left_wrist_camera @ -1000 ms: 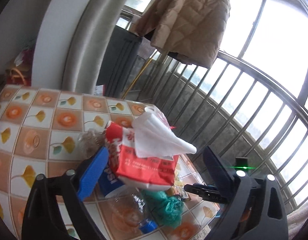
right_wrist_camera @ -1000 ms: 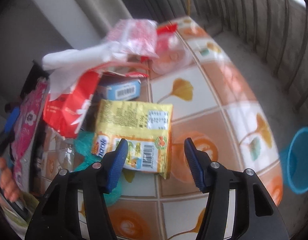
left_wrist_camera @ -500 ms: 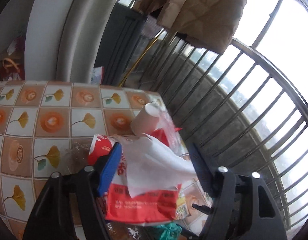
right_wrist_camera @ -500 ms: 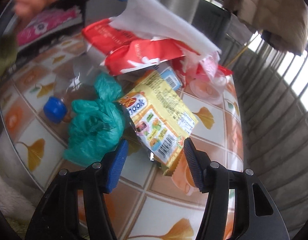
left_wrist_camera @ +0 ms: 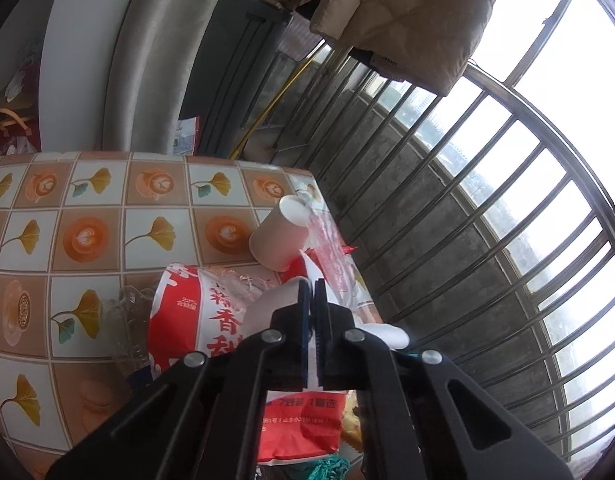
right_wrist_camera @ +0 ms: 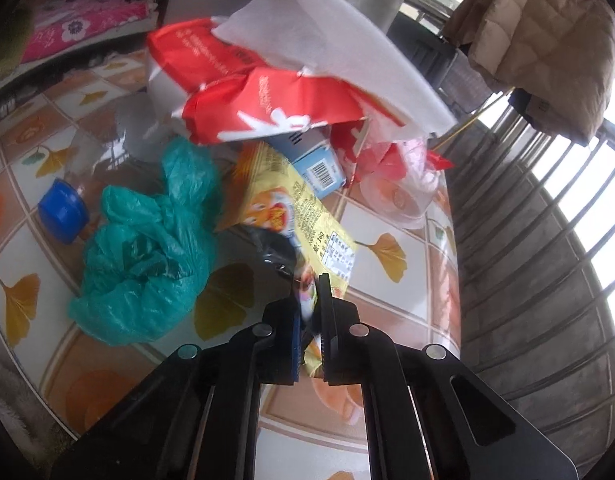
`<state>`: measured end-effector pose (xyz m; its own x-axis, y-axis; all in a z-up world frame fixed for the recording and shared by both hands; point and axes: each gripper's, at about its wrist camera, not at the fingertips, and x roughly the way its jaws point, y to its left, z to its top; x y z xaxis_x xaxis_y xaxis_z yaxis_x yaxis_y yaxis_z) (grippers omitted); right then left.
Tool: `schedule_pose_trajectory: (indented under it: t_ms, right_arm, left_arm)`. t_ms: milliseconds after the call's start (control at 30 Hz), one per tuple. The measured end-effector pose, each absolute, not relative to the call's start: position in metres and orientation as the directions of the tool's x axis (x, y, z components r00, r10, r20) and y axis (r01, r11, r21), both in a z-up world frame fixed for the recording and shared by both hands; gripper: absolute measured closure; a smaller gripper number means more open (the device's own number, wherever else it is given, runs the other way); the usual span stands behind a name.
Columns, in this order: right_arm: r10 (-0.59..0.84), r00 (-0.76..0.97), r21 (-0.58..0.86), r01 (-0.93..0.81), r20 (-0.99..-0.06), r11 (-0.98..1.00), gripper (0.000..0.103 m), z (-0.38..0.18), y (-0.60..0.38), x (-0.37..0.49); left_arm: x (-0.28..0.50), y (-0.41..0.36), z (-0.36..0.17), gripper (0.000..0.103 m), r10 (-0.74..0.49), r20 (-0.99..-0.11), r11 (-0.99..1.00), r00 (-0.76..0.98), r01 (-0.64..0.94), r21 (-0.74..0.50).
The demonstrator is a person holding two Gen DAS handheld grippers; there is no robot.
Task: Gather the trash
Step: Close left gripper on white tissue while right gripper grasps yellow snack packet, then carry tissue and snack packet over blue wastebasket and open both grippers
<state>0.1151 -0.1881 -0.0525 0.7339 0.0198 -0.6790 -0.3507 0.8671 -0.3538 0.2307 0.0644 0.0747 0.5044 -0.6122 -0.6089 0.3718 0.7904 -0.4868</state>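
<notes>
Tiled table (right_wrist_camera: 379,216): yellow snack packet (right_wrist_camera: 307,216) long axis away from right gripper (right_wrist_camera: 313,300), jaws just clamped its near end.

Large white Chinese "香" on the red snack bag (left_wrist_camera: 203,312)

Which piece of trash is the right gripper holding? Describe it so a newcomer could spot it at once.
On the tiled table with ginkgo-leaf and coffee-cup squares, a trash heap sits near the railing side. At its near edge, beside the crumpled teal bag, lies a yellow snack packet, pinched at its corner by the right gripper. It alone is yellow, with a cartoon picture.
</notes>
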Motion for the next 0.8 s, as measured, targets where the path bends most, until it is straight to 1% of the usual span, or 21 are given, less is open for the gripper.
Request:
schedule_pose_trajectory:
  t_ms: [67, 233, 300, 467, 633, 733, 800]
  right_arm:
    - [0.017, 0.744, -0.352, -0.336, -0.668, 0.874, 0.098, -0.048, -0.192, 0.112]
    - [0.003, 0.765, -0.326, -0.278, -0.644, 0.903, 0.099, -0.032, -0.207, 0.101]
    - [0.016, 0.764, -0.28, -0.255, -0.645, 0.925, 0.099, -0.024, -0.218, 0.096]
    - [0.051, 0.773, -0.169, -0.202, -0.632, 0.965, 0.099, -0.004, -0.243, 0.082]
    - [0.097, 0.784, -0.029, -0.146, -0.613, 0.989, 0.099, 0.012, -0.274, 0.068]
    - [0.117, 0.785, 0.039, -0.118, -0.609, 0.992, 0.099, 0.014, -0.288, 0.063]
    - [0.128, 0.787, 0.086, -0.095, -0.604, 0.992, 0.099, 0.017, -0.301, 0.056]
  left_arm:
    - [0.226, 0.064, 0.081, 0.101, -0.616, -0.595, 0.787, 0.516, 0.384, -0.482]
    - [0.205, 0.065, 0.11, 0.101, -0.647, -0.521, 0.762, 0.557, 0.442, -0.473]
    - [0.192, 0.064, 0.124, 0.101, -0.661, -0.482, 0.75, 0.576, 0.476, -0.46]
    - [0.165, 0.056, 0.151, 0.101, -0.669, -0.435, 0.743, 0.602, 0.518, -0.425]
    - [0.142, 0.037, 0.165, 0.101, -0.689, -0.411, 0.724, 0.597, 0.56, -0.402]
    - [0.129, 0.023, 0.168, 0.101, -0.689, -0.412, 0.725, 0.596, 0.575, -0.38]
    - [0.124, 0.014, 0.167, 0.101, -0.701, -0.414, 0.713, 0.58, 0.583, -0.39]
